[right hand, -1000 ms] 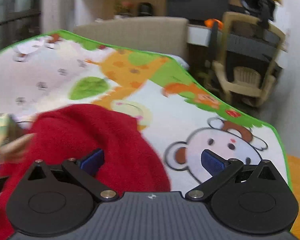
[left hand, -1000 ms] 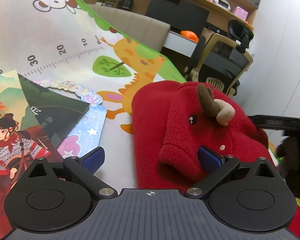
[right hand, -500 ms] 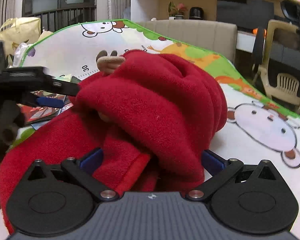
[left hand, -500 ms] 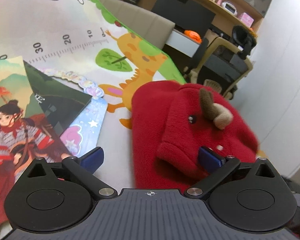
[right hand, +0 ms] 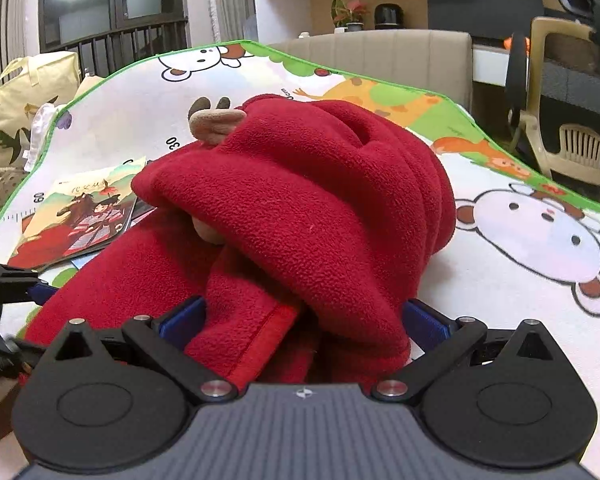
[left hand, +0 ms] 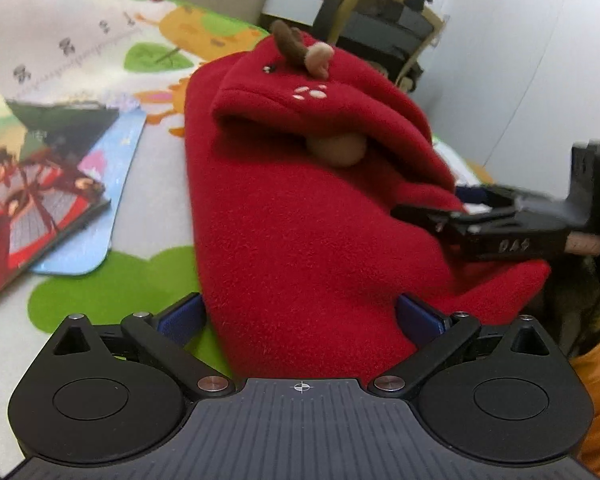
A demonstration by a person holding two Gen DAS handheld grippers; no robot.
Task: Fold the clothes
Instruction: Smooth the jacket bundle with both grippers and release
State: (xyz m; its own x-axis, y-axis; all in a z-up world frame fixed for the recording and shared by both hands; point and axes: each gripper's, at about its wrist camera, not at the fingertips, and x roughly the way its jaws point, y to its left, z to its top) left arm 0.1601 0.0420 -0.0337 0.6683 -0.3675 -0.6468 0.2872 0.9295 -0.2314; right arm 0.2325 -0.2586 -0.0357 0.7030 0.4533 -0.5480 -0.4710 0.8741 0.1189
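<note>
Red fleece garment [left hand: 300, 220] on play mat [right hand: 520, 248]; near edge is straddled by left gripper [left hand: 300, 312] and right gripper [right hand: 302, 316], both spread apart. Fold pending; clamping judged next.

Left-view books [left hand: 40, 200] blurred, red fleece garment [right hand: 300, 208] near end behind right gripper [right hand: 302, 322] (contact unseen)

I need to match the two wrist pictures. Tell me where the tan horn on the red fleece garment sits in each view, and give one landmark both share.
Left wrist: the tan horn sits top centre, on the garment's peak beside a brown antler.
Right wrist: the same horn sits upper left of centre, at the garment's left edge.
Shared landmark: the illustrated book lying on the play mat, left of the red fleece garment in both.
</note>
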